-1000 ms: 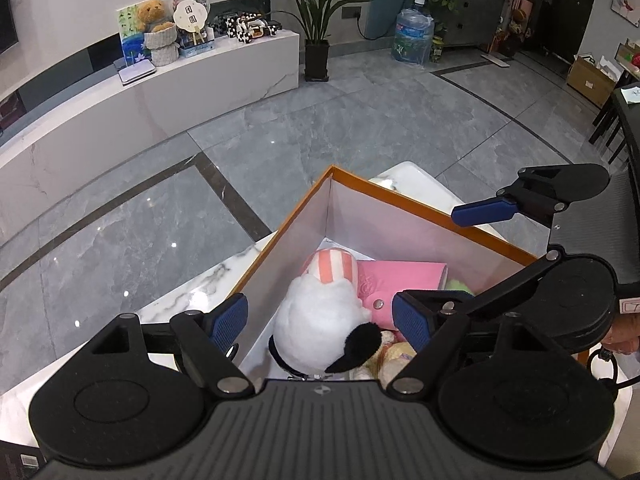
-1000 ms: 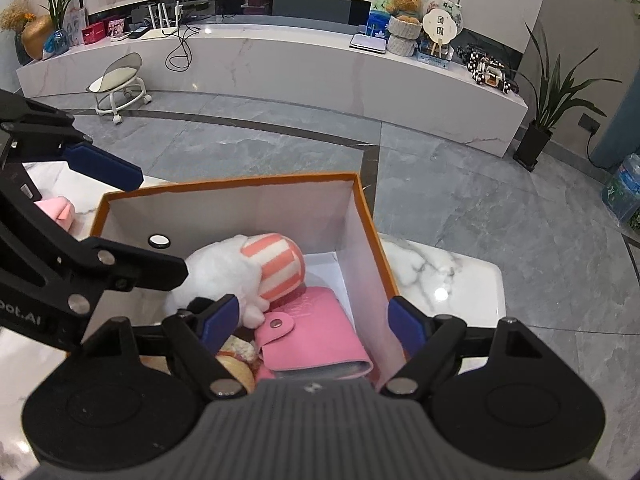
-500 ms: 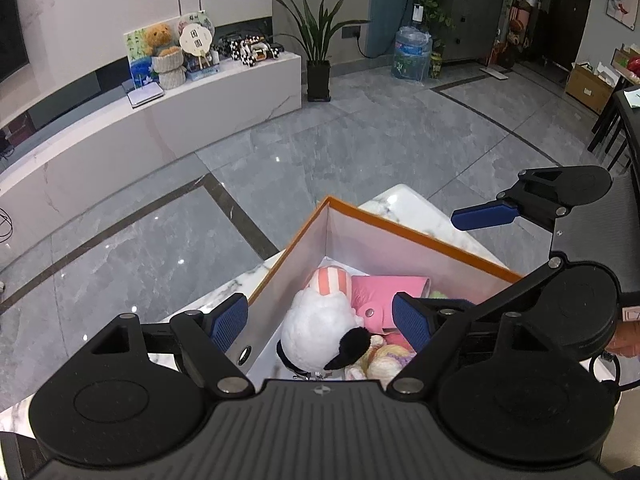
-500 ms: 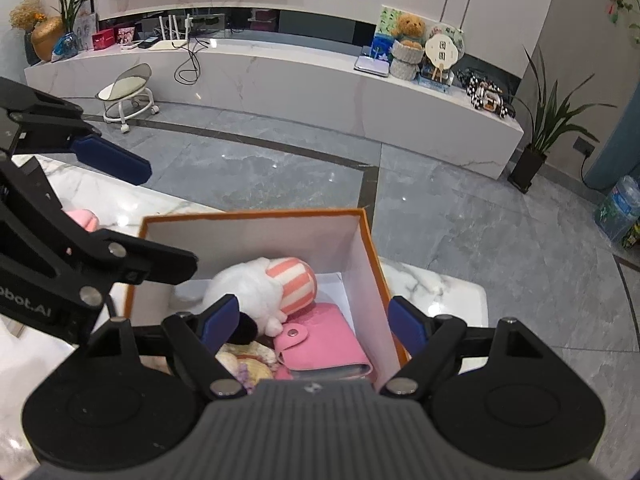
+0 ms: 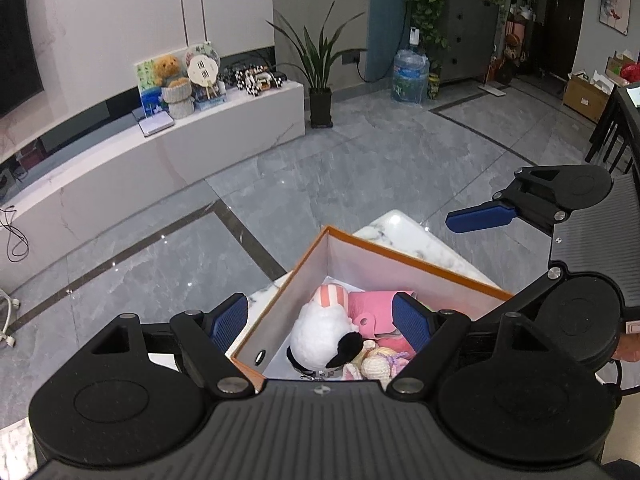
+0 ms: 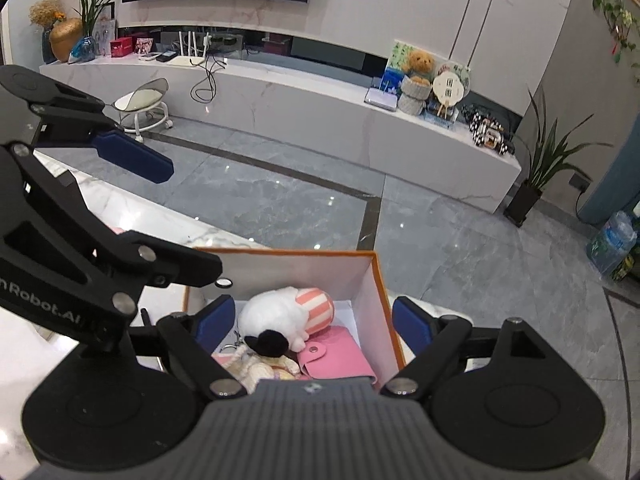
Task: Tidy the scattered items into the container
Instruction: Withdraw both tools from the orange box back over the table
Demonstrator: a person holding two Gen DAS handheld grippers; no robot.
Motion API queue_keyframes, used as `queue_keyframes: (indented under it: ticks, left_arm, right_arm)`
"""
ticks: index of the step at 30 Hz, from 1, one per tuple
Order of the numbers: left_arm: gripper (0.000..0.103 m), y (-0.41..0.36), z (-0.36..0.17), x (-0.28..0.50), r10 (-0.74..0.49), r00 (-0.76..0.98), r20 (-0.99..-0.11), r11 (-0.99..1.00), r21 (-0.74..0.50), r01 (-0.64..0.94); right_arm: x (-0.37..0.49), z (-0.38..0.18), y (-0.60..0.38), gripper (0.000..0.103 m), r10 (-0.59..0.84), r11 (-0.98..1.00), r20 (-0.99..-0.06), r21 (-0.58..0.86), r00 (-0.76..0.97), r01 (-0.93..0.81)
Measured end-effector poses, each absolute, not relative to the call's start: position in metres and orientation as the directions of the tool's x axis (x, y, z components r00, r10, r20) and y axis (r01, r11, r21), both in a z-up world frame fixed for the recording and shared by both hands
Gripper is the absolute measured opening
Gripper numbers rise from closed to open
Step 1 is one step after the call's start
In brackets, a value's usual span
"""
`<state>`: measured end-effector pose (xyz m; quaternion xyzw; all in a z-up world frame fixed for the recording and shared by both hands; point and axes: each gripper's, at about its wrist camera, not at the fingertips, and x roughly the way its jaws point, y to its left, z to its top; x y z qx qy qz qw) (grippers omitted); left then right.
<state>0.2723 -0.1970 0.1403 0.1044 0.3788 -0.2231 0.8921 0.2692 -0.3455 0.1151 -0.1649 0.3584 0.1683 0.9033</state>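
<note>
Now, operator, your scene read like this:

Left gripper [image 5: 320, 320]: you held it with its jaws spread wide and nothing between them, above the near end of the box, lower centre of the left wrist frame. One blue pad sat outside the box's left wall, the other over the pink wallet.

Right gripper [image 6: 312, 320]: your jaws were likewise parted and empty, low in the right wrist frame. The left pad was over the box interior and the right pad outside the orange-edged wall.

Box [image 5: 416, 276]: the orange-rimmed container with pale inner walls stood on the white marble table [image 5: 404, 228], lower centre of both frames.

White plush toy [image 5: 320, 332]: it lay inside the box, with a pink-and-white striped part at its far end and a black tuft at its near end.

Pink wallet [image 6: 336, 356]: it lay flat on the box floor, just beside the plush and touching it, snap tab facing the toy.

Crocheted doll [image 6: 260, 370]: a small yarn figure rested in the box at the near edge, partly hidden by your gripper body.

Pink item [image 6: 120, 232]: at the left of the right wrist frame something pink sat on the table outside the box, mostly hidden behind the other gripper; you could not tell what it was.
</note>
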Motion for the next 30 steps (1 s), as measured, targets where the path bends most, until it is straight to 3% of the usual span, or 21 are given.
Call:
queue_keyframes:
  ticks: [30]
  left_arm:
    - [0.094,-0.115,0.248,0.149,-0.311,0.768,-0.56,0.893,0.105,0.438]
  right_arm:
    - [0.144,0.233,-0.265,0.09,0.264,0.832,-0.557,-0.281,0.788,-0.478]
